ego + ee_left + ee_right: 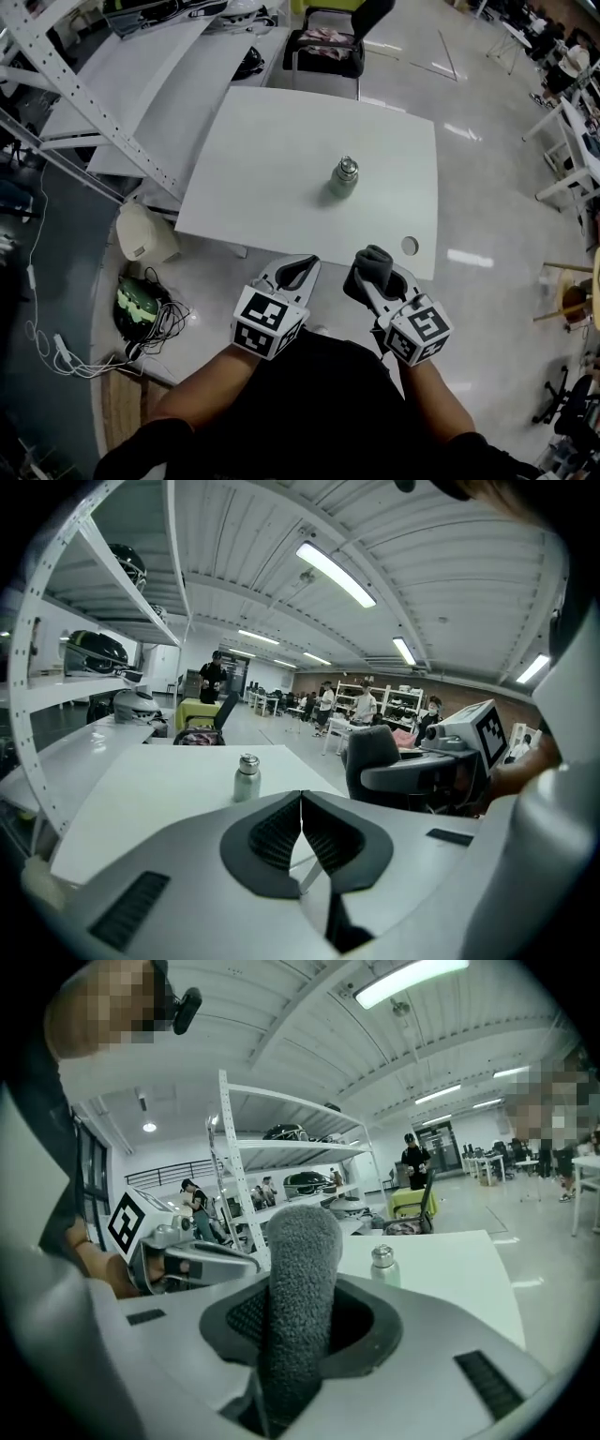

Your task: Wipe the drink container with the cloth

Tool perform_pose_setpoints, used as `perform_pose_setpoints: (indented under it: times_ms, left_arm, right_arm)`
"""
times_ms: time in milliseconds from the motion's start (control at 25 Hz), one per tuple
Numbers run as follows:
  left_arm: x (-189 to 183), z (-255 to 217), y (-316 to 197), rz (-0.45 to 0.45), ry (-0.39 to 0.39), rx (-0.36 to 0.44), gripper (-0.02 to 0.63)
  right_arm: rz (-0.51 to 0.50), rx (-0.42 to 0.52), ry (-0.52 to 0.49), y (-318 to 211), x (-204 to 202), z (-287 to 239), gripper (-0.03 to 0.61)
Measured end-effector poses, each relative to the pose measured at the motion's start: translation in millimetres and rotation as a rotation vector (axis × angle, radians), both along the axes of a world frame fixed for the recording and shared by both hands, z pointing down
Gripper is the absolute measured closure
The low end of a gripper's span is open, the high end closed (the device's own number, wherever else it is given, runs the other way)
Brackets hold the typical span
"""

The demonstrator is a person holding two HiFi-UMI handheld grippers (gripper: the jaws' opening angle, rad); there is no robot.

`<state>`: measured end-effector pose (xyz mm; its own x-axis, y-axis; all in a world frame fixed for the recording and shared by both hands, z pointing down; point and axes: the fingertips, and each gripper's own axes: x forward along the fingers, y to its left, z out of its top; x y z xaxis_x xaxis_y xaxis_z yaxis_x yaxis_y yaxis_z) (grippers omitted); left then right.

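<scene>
White desk (272, 141) carries a metal drink container (344, 176) near its middle, while off its near edge the right gripper (380, 278) pinches a grey cloth (302, 1279) and the left gripper (302, 266) has its jaws touching, empty.

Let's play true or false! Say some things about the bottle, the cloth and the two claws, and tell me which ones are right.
1. The right claw grips the grey cloth. True.
2. The metal bottle lies on its side. False: it stands upright on the white table.
3. The left claw holds a sponge. False: its jaws are shut together with nothing between them.
4. The grey cloth is not touching the metal bottle. True: both claws are at the table's near edge, and the bottle stands out in the middle.
5. A chair stands beyond the table's far side. True.
</scene>
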<state>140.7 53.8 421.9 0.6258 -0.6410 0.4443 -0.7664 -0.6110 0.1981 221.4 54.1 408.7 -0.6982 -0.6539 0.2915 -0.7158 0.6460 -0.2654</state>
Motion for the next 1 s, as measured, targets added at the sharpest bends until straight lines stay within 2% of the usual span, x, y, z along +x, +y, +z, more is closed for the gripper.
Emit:
perform_pose_setpoints:
  times_ms: [200, 360, 560, 1000]
  left_arm:
    - [5.8, -2.1, 41.1, -0.022, -0.012, -0.010, 0.597]
    - [-6.8, -6.2, 54.7, -0.070, 0.034, -0.046, 0.597]
    - [-22.7, -16.8, 62.3, -0.087, 0.036, -0.028, 0.597]
    - [-58.3, -29.6, 70.3, -0.016, 0.021, 0.007, 0.597]
  right_arm:
    - [-0.033, -0.019, -0.104, 34.6, 7.7, -5.3, 0.462]
    - [-0.056, -0.021, -0.130, 49.3, 5.4, -7.9, 0.463]
    - [-0.060, -0.006, -0.114, 59.6, -7.3, -15.9, 0.463]
    - [0.009, 0.021, -0.057, 73.8, -49.9, -29.6, 0.463]
